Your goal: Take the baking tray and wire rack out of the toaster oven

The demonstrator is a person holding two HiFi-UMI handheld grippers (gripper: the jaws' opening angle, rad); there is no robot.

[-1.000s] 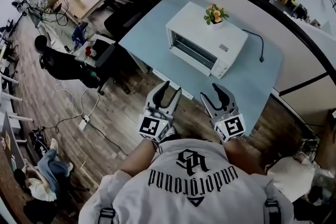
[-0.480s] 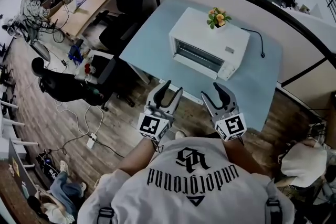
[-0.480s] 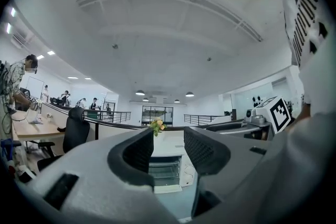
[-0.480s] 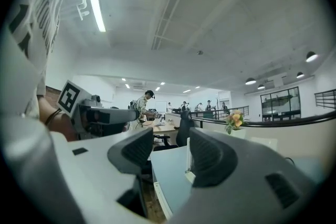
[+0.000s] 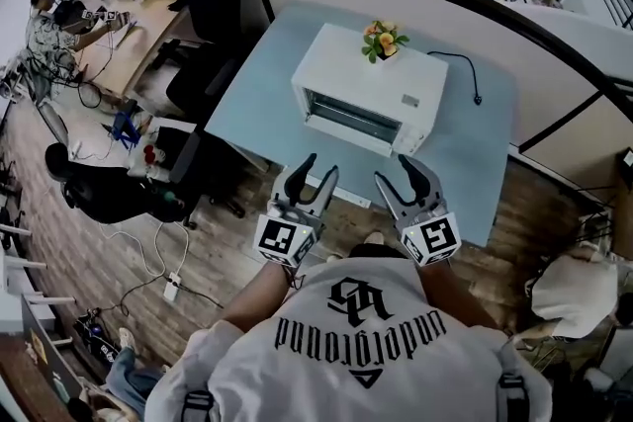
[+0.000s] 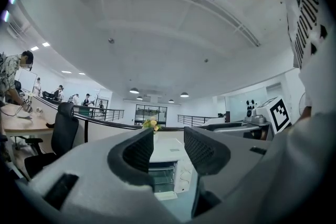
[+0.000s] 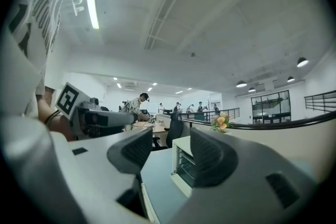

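Note:
A white toaster oven (image 5: 366, 92) stands on a pale blue table (image 5: 267, 79), its glass door shut; tray and rack inside are not discernible. A small pot of orange flowers (image 5: 381, 41) sits on its top. My left gripper (image 5: 310, 175) and right gripper (image 5: 406, 176) hover side by side at the table's near edge, short of the oven, both open and empty. The oven (image 6: 165, 169) shows between the left jaws in the left gripper view. In the right gripper view the oven (image 7: 185, 163) lies between the jaws too, seen from its left corner.
A black power cord (image 5: 457, 72) runs from the oven across the table's right side. Curved partition walls (image 5: 514, 25) enclose the table's far side. Black office chairs (image 5: 213, 10) and another desk stand to the left, with people working there. Cables lie on the wooden floor (image 5: 148, 252).
The view has shifted: the table and oven sit further left and closer to the grippers than before. Both grippers stay side by side, open, now nearer the table's edge.

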